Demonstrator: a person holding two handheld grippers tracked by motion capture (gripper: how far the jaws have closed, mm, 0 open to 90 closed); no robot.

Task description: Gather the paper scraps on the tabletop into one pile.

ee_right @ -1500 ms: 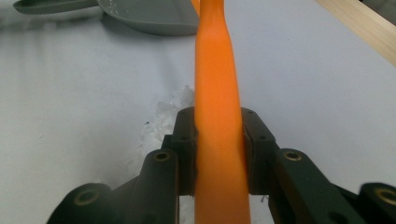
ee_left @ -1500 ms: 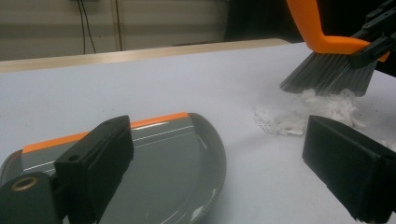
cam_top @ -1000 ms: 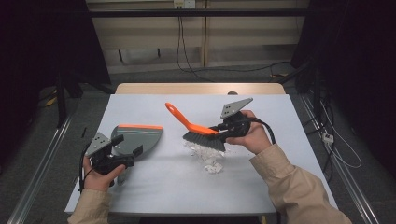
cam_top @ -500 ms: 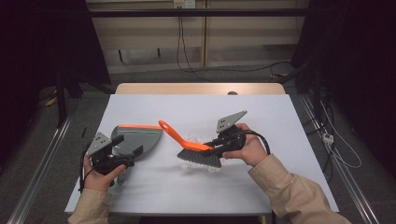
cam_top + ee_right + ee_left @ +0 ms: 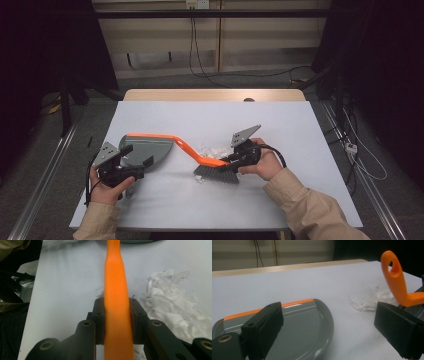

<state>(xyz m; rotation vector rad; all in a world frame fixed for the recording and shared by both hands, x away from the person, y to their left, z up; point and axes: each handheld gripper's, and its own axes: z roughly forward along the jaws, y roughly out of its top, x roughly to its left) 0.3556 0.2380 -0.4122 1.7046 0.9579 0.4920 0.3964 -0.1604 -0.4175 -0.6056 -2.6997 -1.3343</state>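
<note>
The orange-handled hand brush (image 5: 212,162) is being clamped by the right gripper (image 5: 234,159); shredded white paper (image 5: 209,150) is being swept left toward the grey dustpan (image 5: 147,150), beside which the left gripper (image 5: 137,155) is being held with jaws apart.

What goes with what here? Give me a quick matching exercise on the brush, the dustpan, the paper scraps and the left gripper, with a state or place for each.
Things:
1. orange-handled brush with dark bristles
2. grey plastic dustpan with an orange edge
3. white shredded paper scraps
4. left gripper

States or places:
A. jaws standing apart over the pan's rim
B. lying flat on the table in front of the left gripper
C. loose pile beside the brush
D. handle clamped in the right gripper

Pairs: 1-D, 2-B, 3-C, 4-A
</note>
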